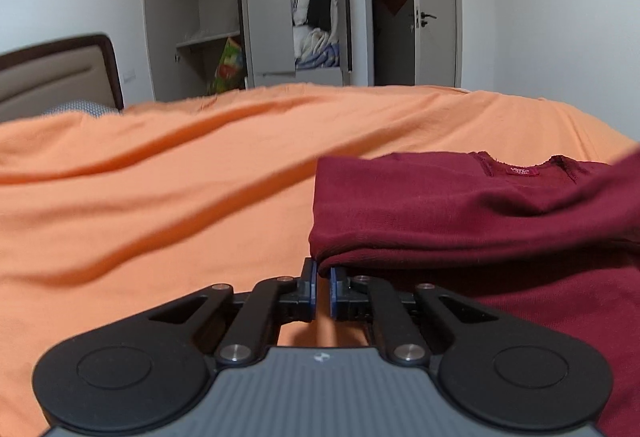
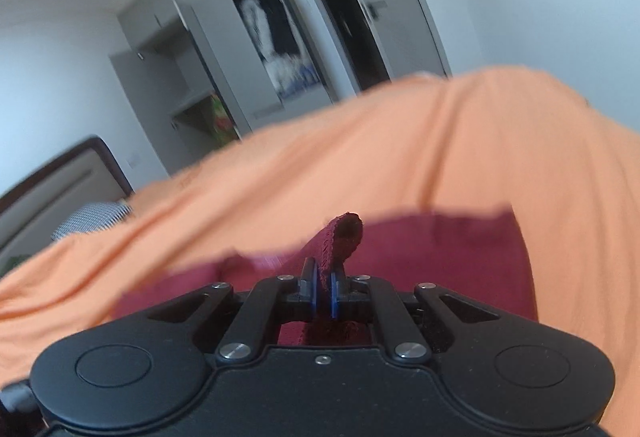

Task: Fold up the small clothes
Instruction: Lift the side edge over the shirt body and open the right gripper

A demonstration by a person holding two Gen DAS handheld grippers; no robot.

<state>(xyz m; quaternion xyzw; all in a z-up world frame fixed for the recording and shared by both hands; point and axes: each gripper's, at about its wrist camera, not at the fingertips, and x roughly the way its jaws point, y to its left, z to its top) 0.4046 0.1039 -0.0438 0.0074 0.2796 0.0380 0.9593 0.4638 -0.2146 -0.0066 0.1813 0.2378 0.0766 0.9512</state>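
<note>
On an orange bedsheet (image 1: 160, 177), the right gripper (image 2: 324, 291) pinches the maroon shirt (image 1: 440, 205) by its cuff mid-fold; the left gripper (image 1: 323, 287), nearly closed, nips the fold's edge. Next, probably, laying the sleeve across.

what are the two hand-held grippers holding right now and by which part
Right hand-held gripper pinches the maroon shirt by a hemmed edge strip. Left hand-held gripper holds nothing.

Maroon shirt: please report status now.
Right gripper shut on maroon shirt edge. Left gripper nearly shut at fold, grip unclear. Orange sheet beneath, nothing blocking.
</note>
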